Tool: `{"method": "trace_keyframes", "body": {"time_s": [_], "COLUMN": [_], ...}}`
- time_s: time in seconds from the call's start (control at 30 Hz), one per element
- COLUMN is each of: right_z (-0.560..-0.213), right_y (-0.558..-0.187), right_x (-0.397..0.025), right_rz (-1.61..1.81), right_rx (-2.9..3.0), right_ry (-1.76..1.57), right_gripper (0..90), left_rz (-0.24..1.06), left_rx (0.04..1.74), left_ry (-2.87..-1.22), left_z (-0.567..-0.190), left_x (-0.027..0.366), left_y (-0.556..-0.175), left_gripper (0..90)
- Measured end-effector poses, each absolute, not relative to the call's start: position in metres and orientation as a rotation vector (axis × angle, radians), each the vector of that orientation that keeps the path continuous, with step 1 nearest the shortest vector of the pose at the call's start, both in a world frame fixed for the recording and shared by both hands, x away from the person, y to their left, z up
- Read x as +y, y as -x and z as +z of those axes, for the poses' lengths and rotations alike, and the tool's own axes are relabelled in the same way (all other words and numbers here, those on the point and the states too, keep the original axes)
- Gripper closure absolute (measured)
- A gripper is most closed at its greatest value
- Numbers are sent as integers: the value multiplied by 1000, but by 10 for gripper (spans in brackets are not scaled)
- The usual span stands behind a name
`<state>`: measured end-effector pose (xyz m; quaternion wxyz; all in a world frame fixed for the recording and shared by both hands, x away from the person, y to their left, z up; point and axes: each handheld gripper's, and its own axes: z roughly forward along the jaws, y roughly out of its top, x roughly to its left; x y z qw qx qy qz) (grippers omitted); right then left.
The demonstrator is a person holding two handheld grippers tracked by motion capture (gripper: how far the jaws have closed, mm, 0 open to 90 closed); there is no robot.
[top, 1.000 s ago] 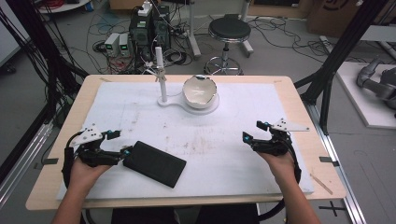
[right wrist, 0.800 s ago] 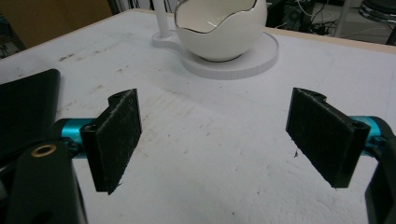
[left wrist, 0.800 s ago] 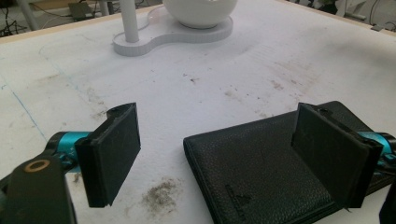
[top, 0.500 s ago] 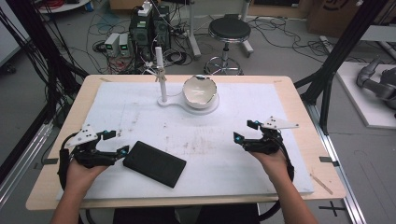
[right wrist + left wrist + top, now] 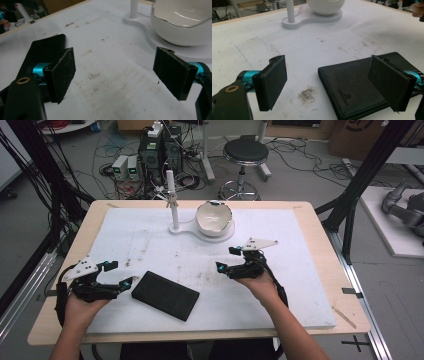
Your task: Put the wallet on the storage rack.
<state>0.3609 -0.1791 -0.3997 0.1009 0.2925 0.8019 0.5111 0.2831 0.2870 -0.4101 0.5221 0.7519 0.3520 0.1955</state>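
Two grippers: both over the white mat on the desk, each held in a hand.
Left gripper: jaws spread wide, nothing between them; its right jaw hangs over the wallet's near corner in the left gripper view.
Right gripper: jaws spread, empty, above bare mat near the bowl.
Wallet: black, closed, flat on the mat, just beside the left gripper and well apart from the right one.
Bowl: white, on a white stand at the far side.
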Motion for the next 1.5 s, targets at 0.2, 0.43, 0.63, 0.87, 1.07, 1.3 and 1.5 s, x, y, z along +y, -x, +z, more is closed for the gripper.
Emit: {"method": "trace_keyframes", "body": {"time_s": [0.2,0.43,0.63,0.87,1.07,1.3,1.5], "right_z": [-407,-417,-428,-443,-449,-450,-448], "right_y": [-367,-368,-365,-355,-351,-347,-346], "right_x": [-148,-124,-106,-85,-80,-78,-81], "right_rz": [1501,1469,1427,1333,1297,1315,1334], "right_rx": [2469,2568,2666,2836,2940,3003,2987], "right_ry": [-825,-783,-745,-679,-641,-604,-638], "right_gripper": [185,185,185,193,368,469,648], "left_rz": [478,481,481,483,484,485,483], "left_rx": [850,849,857,855,854,854,849], "left_ry": [-1801,-1812,-1810,-1812,-1814,-1816,-1823], "left_z": [-410,-412,-413,-413,-413,-413,-413], "left_x": [294,294,297,296,296,295,292], "left_y": [-277,-273,-272,-272,-272,-272,-272], "left_gripper": [155,155,155,155,156,155,155]}}
